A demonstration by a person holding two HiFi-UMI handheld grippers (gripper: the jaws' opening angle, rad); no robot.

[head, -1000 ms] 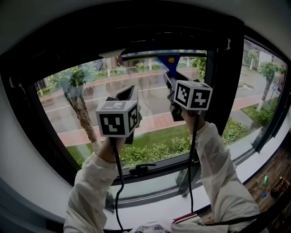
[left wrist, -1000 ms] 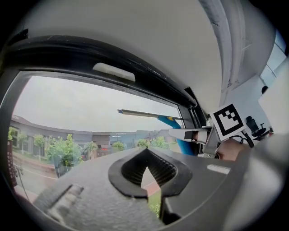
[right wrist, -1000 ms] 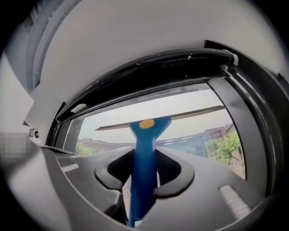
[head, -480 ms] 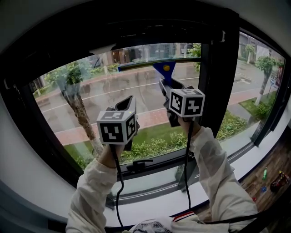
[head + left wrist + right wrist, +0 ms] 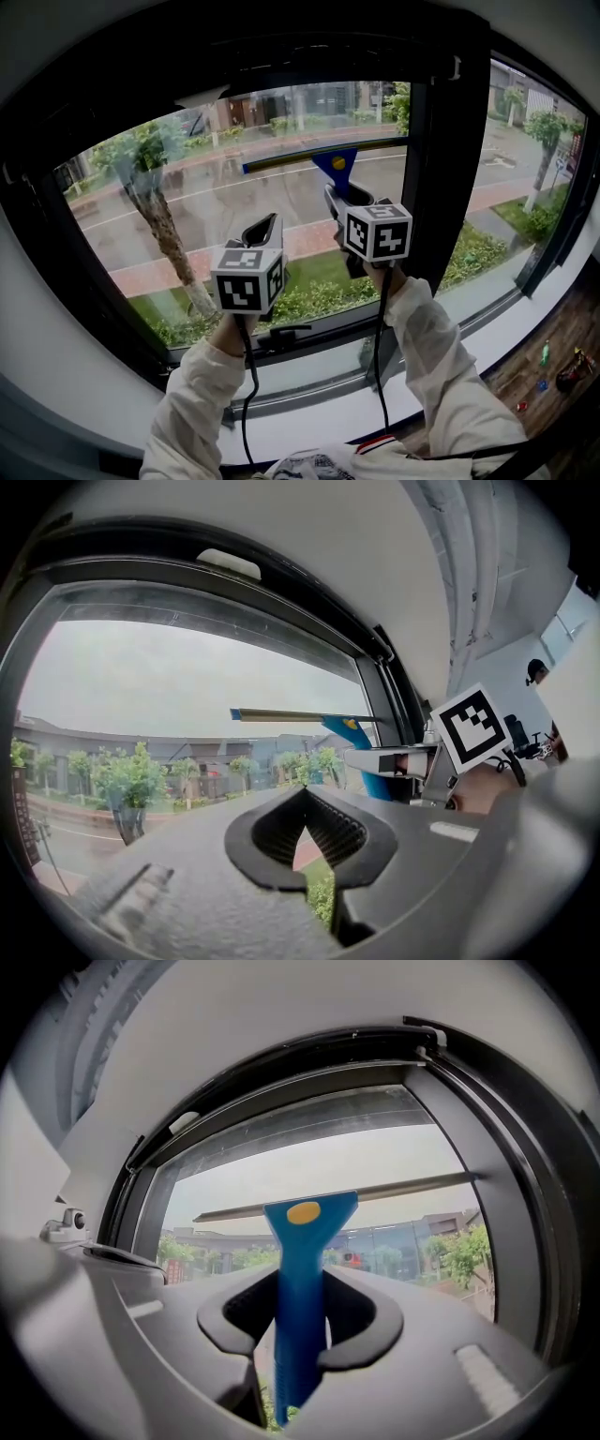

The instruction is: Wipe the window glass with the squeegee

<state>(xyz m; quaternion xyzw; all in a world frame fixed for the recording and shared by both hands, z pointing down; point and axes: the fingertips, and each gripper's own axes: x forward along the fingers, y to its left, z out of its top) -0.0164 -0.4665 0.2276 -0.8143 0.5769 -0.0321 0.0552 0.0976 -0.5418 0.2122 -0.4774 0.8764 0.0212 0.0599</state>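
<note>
The squeegee [image 5: 336,161] is clamped by its blue handle between the jaws of the right gripper [image 5: 339,194], with the blade held horizontal against the upper glass [image 5: 206,197]. The left gripper [image 5: 262,230] is held lower, alongside, jaws pressed together on nothing.

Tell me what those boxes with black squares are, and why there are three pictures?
A person holds a claw tool in each hand; the patterned cubes are part of those tools. One picture comes from a camera on the person's head, facing the window glass. The other two come from cameras riding on each claw. The right claw is shut on the blue squeegee, its blade up at the glass. The left claw is shut and holds nothing. Outside are a road and trees.
</note>
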